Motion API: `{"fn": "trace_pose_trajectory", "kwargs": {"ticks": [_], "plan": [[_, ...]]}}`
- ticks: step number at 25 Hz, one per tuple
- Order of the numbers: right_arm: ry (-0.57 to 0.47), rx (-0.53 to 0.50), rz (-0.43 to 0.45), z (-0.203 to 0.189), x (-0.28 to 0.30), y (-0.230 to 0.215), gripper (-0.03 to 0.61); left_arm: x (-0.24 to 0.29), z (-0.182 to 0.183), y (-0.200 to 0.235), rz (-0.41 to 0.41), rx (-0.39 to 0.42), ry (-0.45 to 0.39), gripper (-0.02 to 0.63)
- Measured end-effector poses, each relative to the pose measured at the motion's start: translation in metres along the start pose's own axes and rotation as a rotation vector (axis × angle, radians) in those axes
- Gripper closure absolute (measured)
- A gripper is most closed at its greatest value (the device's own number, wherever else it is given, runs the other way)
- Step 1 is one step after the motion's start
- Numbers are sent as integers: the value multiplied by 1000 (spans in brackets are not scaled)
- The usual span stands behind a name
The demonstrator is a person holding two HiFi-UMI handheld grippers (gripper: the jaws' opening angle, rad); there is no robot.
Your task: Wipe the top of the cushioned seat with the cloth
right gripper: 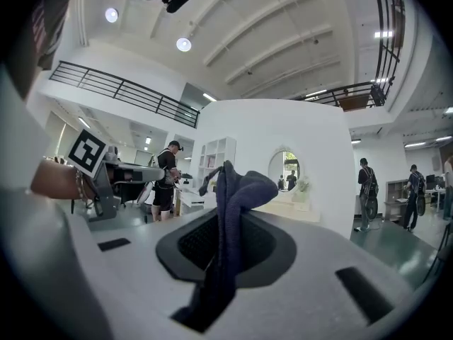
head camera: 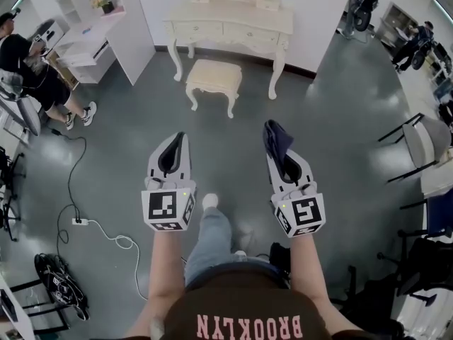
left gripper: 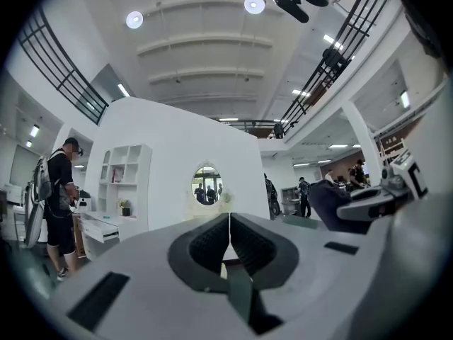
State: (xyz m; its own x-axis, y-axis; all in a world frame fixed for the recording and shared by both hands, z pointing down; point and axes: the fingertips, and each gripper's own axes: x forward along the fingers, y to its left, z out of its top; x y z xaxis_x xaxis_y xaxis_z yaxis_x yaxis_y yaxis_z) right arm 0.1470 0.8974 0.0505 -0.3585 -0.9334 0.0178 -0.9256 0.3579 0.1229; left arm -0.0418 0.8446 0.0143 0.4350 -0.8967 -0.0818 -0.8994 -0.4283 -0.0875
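Left tongs (left gripper: 228, 225): jaws were together, nothing between them. Right tongs (right gripper: 225, 222): jaws were clamped on a dark cloth (right gripper: 237, 186), whose bunched end stuck out past the tips. Both hung side by side, apart, over the grey floor (head camera: 333, 119). Seat (head camera: 214, 75): cream, cushioned, stood at 12 o'clock, well apart from both tongs, just before the white desk (head camera: 233, 21).

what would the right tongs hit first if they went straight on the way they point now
Nothing close: the right tongs, shut on the dark cloth, face open air. Farther on, probably the cream dressing table or the wall behind it; depth is unclear.
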Motion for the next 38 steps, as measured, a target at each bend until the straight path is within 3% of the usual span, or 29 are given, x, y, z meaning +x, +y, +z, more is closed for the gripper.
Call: {"fn": "trace_pose_trajectory", "kwargs": {"ticks": [16, 30, 38], "plan": [[17, 2, -38, 13, 262, -38, 538, 211, -20, 168, -40, -8, 11, 609], [64, 56, -42, -28, 386, -93, 538, 323, -61, 220, -40, 3, 55, 609], [66, 65, -26, -41, 486, -162, 538, 437, -89, 242, -19, -5, 87, 609]]}}
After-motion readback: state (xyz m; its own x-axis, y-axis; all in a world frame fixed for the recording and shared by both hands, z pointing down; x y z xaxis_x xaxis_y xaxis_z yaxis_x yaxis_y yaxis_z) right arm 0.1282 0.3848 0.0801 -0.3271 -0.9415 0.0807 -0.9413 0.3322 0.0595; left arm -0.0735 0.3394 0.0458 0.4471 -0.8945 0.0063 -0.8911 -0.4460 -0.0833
